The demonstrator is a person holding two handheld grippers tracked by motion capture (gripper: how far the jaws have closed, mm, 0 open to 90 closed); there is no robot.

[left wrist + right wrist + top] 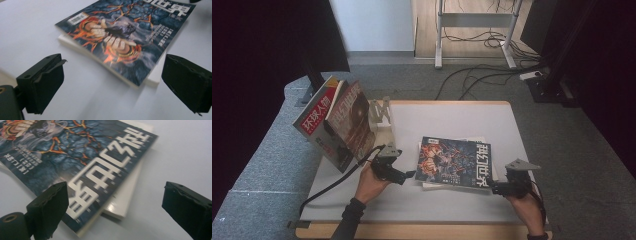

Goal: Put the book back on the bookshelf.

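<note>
A magazine with a dark blue and orange cover (454, 161) lies flat on the white table (452, 120), on top of a white book (428, 184). My left gripper (411, 174) is open at the magazine's near left corner, with nothing between its jaws. In the left gripper view the magazine (125, 37) and the white book (155, 78) lie just beyond the open left gripper (113, 70). My right gripper (488, 185) is open at the near right corner. In the right gripper view the magazine's corner (95, 170) reaches in between the jaws of the right gripper (115, 192), untouched.
At the table's left, a red-titled magazine (314, 117) and a brown one (352, 120) lean upright against a metal bookend (381, 112). Grey carpet surrounds the table. Cables (472, 75) and a desk frame (474, 30) lie beyond the far edge.
</note>
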